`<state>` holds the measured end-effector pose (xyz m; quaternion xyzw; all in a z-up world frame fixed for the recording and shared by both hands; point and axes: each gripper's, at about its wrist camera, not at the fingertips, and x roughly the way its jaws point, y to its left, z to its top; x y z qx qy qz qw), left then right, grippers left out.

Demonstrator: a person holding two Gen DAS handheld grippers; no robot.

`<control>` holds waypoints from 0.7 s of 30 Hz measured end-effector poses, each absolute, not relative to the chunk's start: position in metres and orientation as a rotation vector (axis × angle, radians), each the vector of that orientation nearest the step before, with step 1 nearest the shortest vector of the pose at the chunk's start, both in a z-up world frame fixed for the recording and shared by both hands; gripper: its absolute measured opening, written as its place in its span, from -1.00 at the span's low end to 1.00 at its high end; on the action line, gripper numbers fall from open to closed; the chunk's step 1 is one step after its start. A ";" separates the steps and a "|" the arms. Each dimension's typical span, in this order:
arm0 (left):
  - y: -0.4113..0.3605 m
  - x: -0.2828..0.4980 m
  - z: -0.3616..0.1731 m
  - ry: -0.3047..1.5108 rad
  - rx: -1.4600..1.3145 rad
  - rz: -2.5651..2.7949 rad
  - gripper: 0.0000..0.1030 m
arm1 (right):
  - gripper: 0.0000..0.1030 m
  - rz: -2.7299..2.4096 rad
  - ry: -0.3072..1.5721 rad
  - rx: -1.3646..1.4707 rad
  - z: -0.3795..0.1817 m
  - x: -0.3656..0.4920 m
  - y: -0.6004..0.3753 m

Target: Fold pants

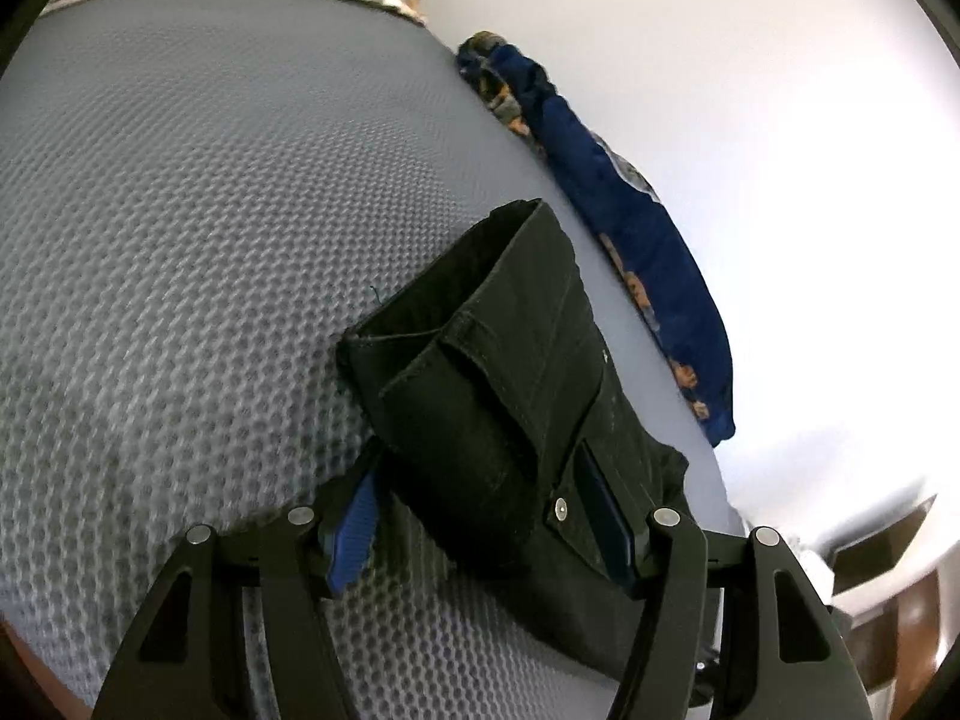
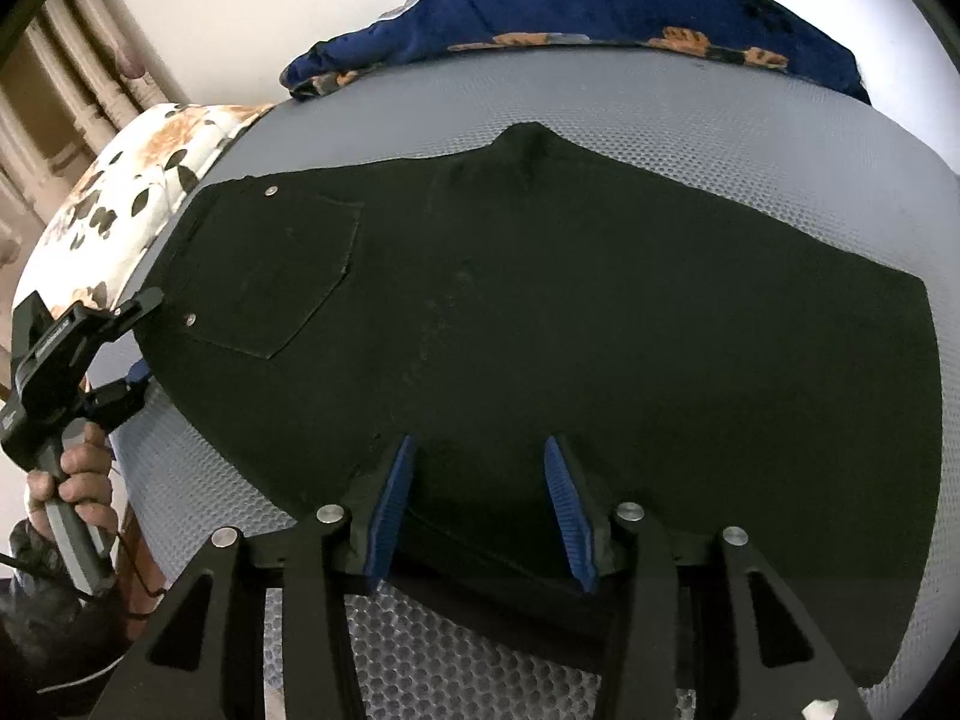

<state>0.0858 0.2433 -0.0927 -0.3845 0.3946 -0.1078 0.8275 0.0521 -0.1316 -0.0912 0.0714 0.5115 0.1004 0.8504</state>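
Black pants (image 2: 540,312) lie spread flat on a grey mesh mattress (image 2: 750,138), back pocket and rivets at the left. My right gripper (image 2: 480,504) is open, its blue pads (image 2: 393,498) straddling the pants' near edge. My left gripper (image 1: 486,516) is open around the waistband end of the pants (image 1: 498,372), which stands raised between its fingers; a blue pad (image 1: 354,528) shows on the left. The left gripper also shows in the right wrist view (image 2: 135,348), at the pants' left edge, held by a hand.
A navy floral blanket (image 2: 600,18) lies along the mattress's far edge, also in the left wrist view (image 1: 630,222). A white floral cushion (image 2: 132,180) sits at the left corner. A white wall (image 1: 750,90) is behind.
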 end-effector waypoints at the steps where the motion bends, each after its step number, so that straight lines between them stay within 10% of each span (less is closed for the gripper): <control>1: 0.243 0.088 -0.092 0.845 -0.814 -0.230 0.23 | -0.14 0.212 1.076 0.150 -0.091 0.052 -0.131; 21: 0.252 0.103 -0.093 0.808 -0.771 -0.208 0.30 | -0.05 0.217 1.071 0.149 -0.093 0.051 -0.128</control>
